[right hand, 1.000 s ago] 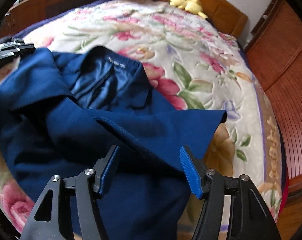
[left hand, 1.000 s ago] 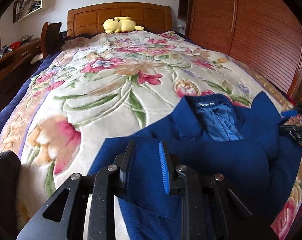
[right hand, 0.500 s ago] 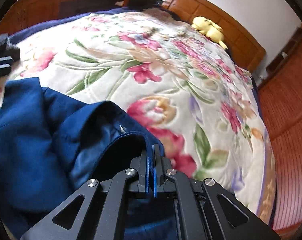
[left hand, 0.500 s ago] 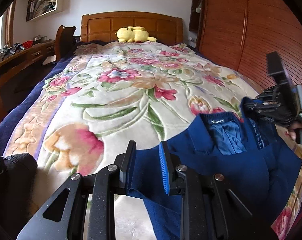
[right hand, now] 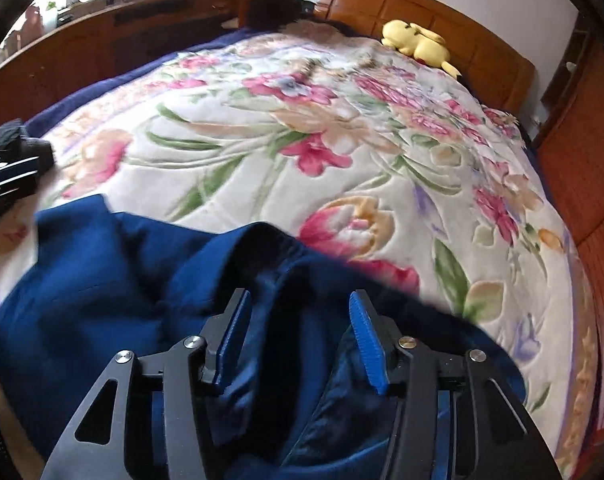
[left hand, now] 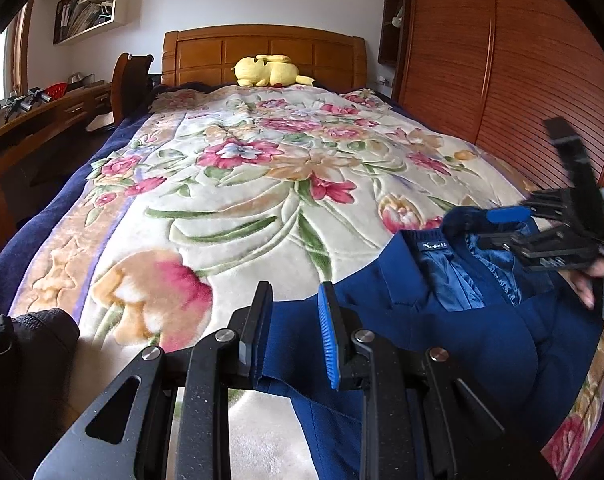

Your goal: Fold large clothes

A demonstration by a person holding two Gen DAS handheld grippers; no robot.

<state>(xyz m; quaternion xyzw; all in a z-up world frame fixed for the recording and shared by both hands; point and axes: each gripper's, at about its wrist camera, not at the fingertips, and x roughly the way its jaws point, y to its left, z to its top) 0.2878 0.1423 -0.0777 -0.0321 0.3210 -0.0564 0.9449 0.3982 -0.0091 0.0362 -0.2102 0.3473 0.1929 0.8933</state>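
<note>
A dark blue jacket (left hand: 453, 332) lies on the floral bedspread (left hand: 238, 208), collar and label toward the headboard. My left gripper (left hand: 294, 338) has its jaws a little apart with a fold of the jacket's edge between them. My right gripper (right hand: 298, 342) is open, with the jacket's collar area (right hand: 150, 276) bunched between and under its fingers. The right gripper also shows in the left wrist view (left hand: 541, 232), over the jacket's collar at the right.
A yellow plush toy (left hand: 268, 70) lies by the wooden headboard (left hand: 262, 50). A wooden wardrobe (left hand: 521, 80) lines the bed's right side. A desk (left hand: 42, 120) and chair stand at the left. Dark clothing (left hand: 26, 344) lies at the bed's near left corner.
My right gripper closed on the jacket's collar edge half a second ago and has opened again now. My left gripper has kept its hold while the view rose and pulled back.
</note>
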